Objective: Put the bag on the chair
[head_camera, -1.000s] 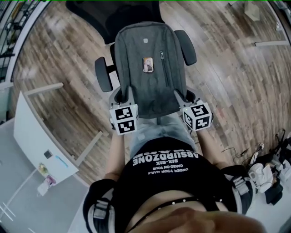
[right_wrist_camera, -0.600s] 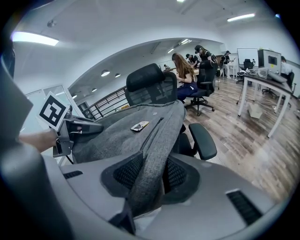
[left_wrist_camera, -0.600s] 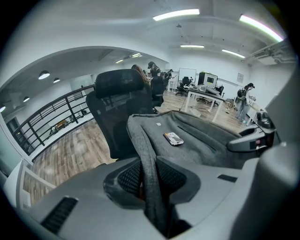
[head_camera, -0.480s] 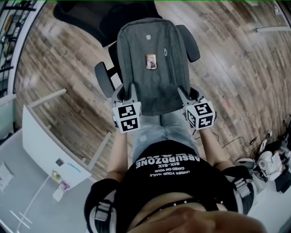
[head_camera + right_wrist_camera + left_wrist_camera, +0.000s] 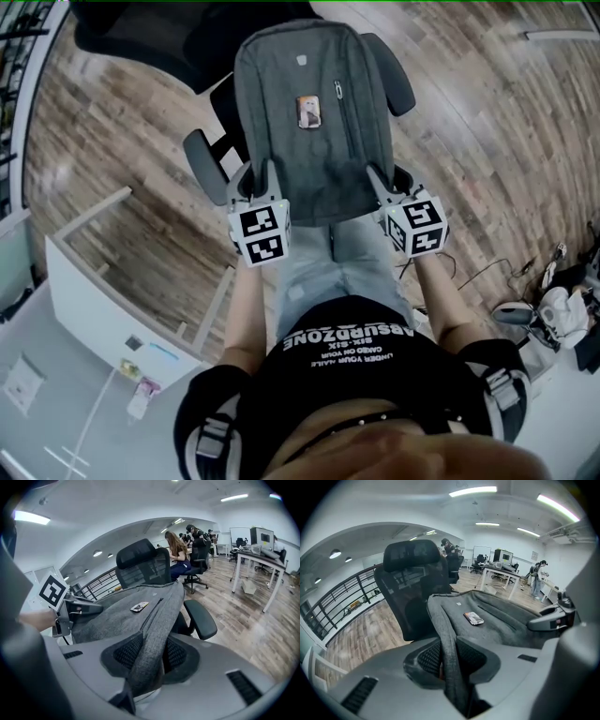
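Note:
A grey fabric backpack [image 5: 314,122] with a small tag on its front lies flat over the seat of a black office chair [image 5: 202,167]. My left gripper [image 5: 255,178] is shut on the bag's near left edge [image 5: 449,667], the fabric pinched between its pads. At the near right corner my right gripper [image 5: 382,183] is shut on the bag's edge [image 5: 149,660]. The backpack [image 5: 487,620] stretches from the jaws toward the chair's backrest [image 5: 415,581]. In the right gripper view the bag [image 5: 126,613] covers the seat, with the right armrest [image 5: 200,618] beside it.
A white desk [image 5: 84,300] with small items stands at the lower left. Cables and gear [image 5: 553,300] lie on the wooden floor at the right. Other chairs, desks and people [image 5: 180,550] are in the room behind the chair. A railing [image 5: 342,602] runs along the left.
Both grippers have sunk with the bag, which has moved further over the chair seat and toward the backrest. The grips on both edges are unchanged.

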### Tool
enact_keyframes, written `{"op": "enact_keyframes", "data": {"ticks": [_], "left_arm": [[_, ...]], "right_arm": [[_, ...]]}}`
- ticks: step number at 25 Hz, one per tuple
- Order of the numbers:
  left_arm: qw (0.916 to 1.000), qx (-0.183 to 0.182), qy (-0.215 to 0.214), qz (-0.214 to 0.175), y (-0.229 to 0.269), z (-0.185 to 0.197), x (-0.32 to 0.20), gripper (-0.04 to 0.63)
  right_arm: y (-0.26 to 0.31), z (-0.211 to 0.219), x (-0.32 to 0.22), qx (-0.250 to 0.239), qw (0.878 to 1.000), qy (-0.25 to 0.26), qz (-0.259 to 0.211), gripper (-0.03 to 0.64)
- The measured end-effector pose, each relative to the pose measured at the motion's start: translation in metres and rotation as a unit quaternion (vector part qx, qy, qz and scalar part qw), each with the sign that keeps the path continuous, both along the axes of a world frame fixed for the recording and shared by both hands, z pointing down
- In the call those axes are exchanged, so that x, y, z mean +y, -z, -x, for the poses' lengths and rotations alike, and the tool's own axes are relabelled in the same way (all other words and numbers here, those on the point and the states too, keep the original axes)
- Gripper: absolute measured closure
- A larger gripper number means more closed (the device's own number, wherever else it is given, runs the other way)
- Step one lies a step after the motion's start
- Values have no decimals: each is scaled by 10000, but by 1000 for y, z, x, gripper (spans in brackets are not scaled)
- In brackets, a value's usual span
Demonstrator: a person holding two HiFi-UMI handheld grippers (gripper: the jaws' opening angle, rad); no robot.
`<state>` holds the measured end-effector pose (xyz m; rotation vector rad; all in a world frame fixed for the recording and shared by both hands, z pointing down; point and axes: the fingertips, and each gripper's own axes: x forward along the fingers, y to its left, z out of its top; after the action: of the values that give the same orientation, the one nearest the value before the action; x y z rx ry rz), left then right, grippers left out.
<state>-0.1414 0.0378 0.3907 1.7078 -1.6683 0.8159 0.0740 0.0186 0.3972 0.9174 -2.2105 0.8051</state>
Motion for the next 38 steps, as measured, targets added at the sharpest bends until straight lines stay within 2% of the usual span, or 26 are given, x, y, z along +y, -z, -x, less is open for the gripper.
{"op": "enact_keyframes", "data": {"ticks": [27, 38], "left_arm": [[9999, -11, -95, -64, -80, 18, -36, 505], [9999, -154, -68, -22, -102, 24, -39, 502]], "right_arm": [[-70, 19, -30, 496, 9984, 44, -261, 495], [-88, 25, -30, 668, 9970, 33, -394, 494]]}}
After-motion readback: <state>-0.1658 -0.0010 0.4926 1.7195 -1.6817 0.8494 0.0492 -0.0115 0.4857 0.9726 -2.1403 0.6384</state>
